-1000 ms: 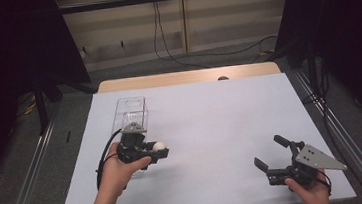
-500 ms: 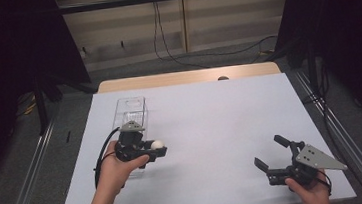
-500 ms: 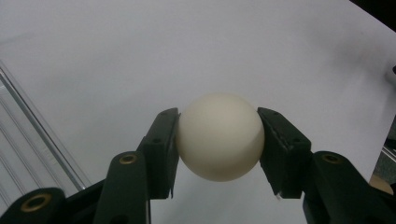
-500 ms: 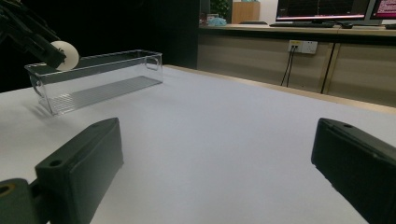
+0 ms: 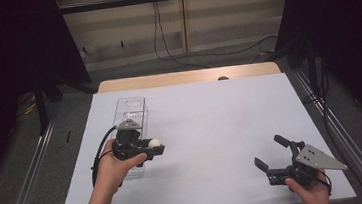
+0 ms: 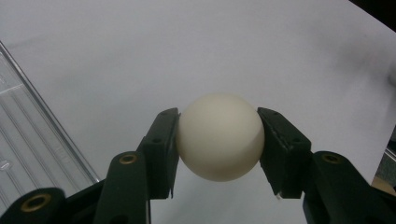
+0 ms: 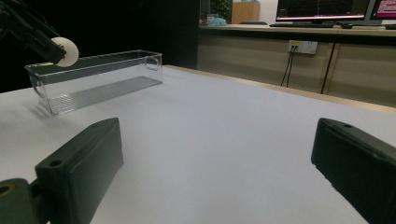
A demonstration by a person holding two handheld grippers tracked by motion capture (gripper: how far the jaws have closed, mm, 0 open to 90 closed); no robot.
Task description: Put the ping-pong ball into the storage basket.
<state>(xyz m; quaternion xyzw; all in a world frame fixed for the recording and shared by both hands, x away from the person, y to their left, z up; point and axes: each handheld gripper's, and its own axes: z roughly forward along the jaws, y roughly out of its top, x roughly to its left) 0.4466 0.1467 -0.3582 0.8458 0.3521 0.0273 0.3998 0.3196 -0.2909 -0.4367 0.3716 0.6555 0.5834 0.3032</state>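
Observation:
A white ball (image 6: 219,136) sits squeezed between the two black jaws of my left gripper (image 6: 218,140), which is shut on it. In the high view the ball (image 5: 155,143) and the left gripper (image 5: 156,147) hang over the near end of a clear plastic box (image 5: 130,109) on the left of the table. In the right gripper view the same ball (image 7: 64,50) hovers above the box (image 7: 98,79) at its near corner. My right gripper (image 5: 269,151) stands open low over the table's front right, with nothing between its jaws (image 7: 219,154).
The white table top (image 5: 210,114) has a wooden strip along its far edge. Metal rails (image 5: 30,172) run along both sides of the table. Cables hang on the wall behind.

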